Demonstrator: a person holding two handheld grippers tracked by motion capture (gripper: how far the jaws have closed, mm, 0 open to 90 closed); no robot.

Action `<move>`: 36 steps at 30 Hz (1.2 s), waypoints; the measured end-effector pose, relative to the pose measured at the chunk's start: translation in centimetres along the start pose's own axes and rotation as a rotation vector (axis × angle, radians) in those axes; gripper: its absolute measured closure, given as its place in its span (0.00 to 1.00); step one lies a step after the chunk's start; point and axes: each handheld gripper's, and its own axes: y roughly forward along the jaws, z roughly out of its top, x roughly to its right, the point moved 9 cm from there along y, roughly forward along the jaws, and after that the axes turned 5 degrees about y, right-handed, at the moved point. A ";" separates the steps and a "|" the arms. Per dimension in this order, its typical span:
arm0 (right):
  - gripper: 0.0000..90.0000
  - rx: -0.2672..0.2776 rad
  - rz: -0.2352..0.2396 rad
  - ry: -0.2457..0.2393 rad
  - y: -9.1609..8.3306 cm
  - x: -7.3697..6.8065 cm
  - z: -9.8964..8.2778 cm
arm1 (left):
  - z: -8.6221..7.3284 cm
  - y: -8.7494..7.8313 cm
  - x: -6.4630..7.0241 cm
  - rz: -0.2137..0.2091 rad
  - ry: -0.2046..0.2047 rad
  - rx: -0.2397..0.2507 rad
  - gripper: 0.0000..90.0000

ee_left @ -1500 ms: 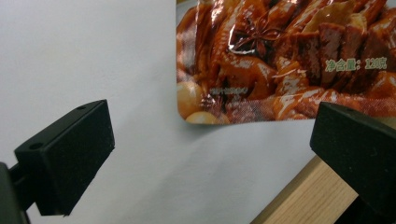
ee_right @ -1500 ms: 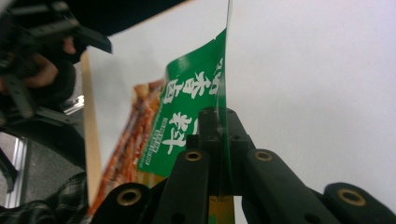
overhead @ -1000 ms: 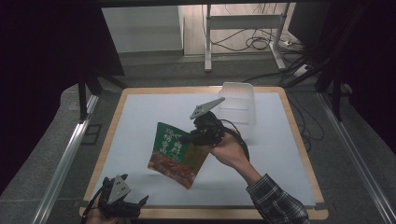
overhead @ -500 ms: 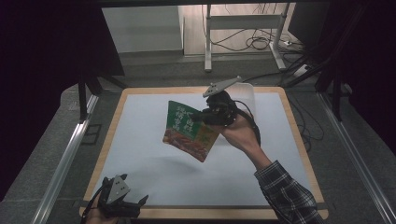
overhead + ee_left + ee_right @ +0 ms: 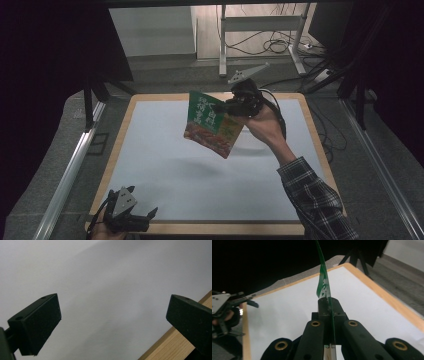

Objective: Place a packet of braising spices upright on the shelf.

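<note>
There is one food packet (image 5: 212,124), green with red and orange print, and there are two tools. The right tool (image 5: 234,106) is clenched on the packet's edge and holds it in the air above the worktop (image 5: 165,165), at about 1 o'clock from the middle of the white surface. In the high view the packet hangs tilted, with its printed face toward the camera, and it touches nothing but the tool. One hand (image 5: 267,127) with a checked sleeve (image 5: 312,200) carries this tool.

The left tool (image 5: 131,216) rests at the near edge of the worktop, at about 7 o'clock, well apart from the packet. Its two jaws stand wide apart with nothing between them, so it is released.

The high view shows the whole worktop: one white sheet inside one wooden border, and the packet's front. The right tool's view shows the packet (image 5: 323,287) edge-on, as a thin green strip that rises from between the two shut jaws, so the pinch is plain there; far off at 9 o'clock it also shows the left tool (image 5: 227,306). The left tool's view shows the two black jaws close up, the white surface behind them, and a piece of the wooden border (image 5: 172,345) at 5 o'clock.
</note>
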 end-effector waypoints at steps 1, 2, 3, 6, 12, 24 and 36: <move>0.99 0.001 -0.006 -0.010 -0.2 0.3 0.2 | 0.0 0.0 0.0 0.001 0.002 -0.001 0.00; 0.99 0.001 -0.011 -0.013 -0.3 0.5 0.4 | 0.0 0.0 0.0 0.001 0.003 -0.001 0.00; 0.99 0.005 -0.016 -0.019 -0.5 0.7 0.7 | 0.0 0.0 0.0 0.001 0.003 -0.002 0.00; 0.99 0.017 -0.030 -0.015 -1.0 1.5 1.3 | 0.0 0.0 0.0 0.001 0.003 -0.002 0.00; 0.99 0.043 -0.060 -0.012 -2.2 3.1 2.7 | 0.0 0.0 0.1 -0.002 0.008 -0.005 0.00; 0.99 0.068 -0.134 -0.007 -2.9 7.3 4.0 | 0.0 0.0 0.1 -0.006 0.009 -0.006 0.00; 0.99 0.035 -0.170 0.021 -3.4 10.3 1.7 | 0.0 -0.1 -0.1 0.001 -0.011 0.002 0.00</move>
